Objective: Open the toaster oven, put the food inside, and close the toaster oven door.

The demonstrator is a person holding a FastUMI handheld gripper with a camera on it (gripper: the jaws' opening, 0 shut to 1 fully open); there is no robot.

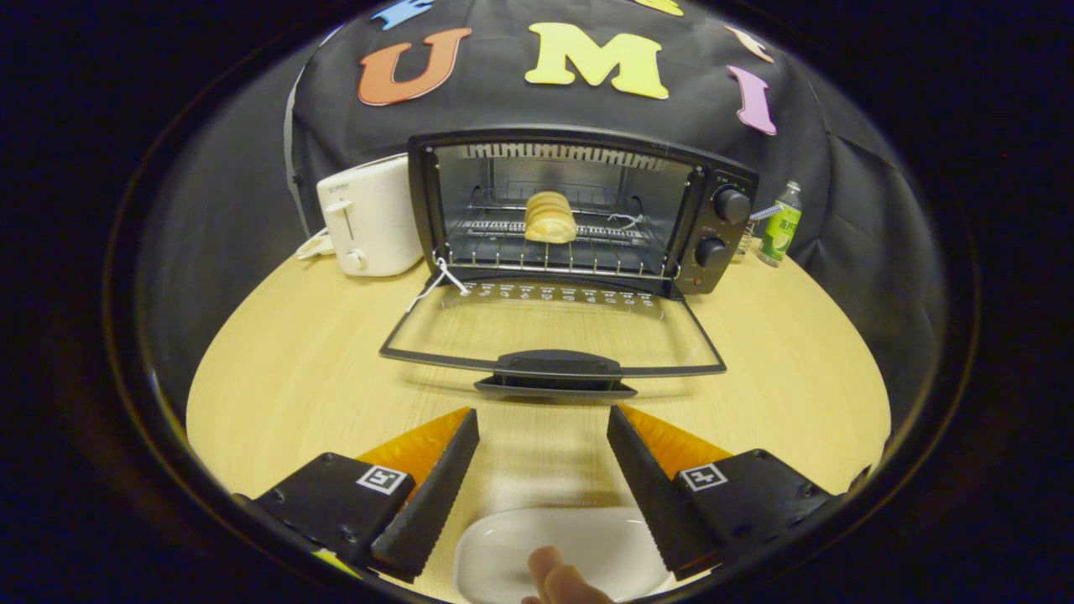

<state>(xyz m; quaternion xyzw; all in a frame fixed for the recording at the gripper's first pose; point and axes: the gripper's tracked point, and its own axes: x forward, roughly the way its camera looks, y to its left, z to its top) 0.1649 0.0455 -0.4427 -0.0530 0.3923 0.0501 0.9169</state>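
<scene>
Wooden round table, black cloth wall behind. Gripper view: toaster oven at the far side, its door dropped flat toward the camera, handle nearest the fingers. Food, a pale bread roll, sits on the rack inside the cavity. White toaster just left of the oven, a small green bottle to its right. Gripper: jaws spread wide, holding nothing, tips short of the door handle. White plate below, between the fingers, bare; a person's fingertip at its near rim.

Judgement: opening and loading look done; closing is the step in hand. Next move likely calls for getting under or onto the handle, then swinging the door up until it seats.
</scene>
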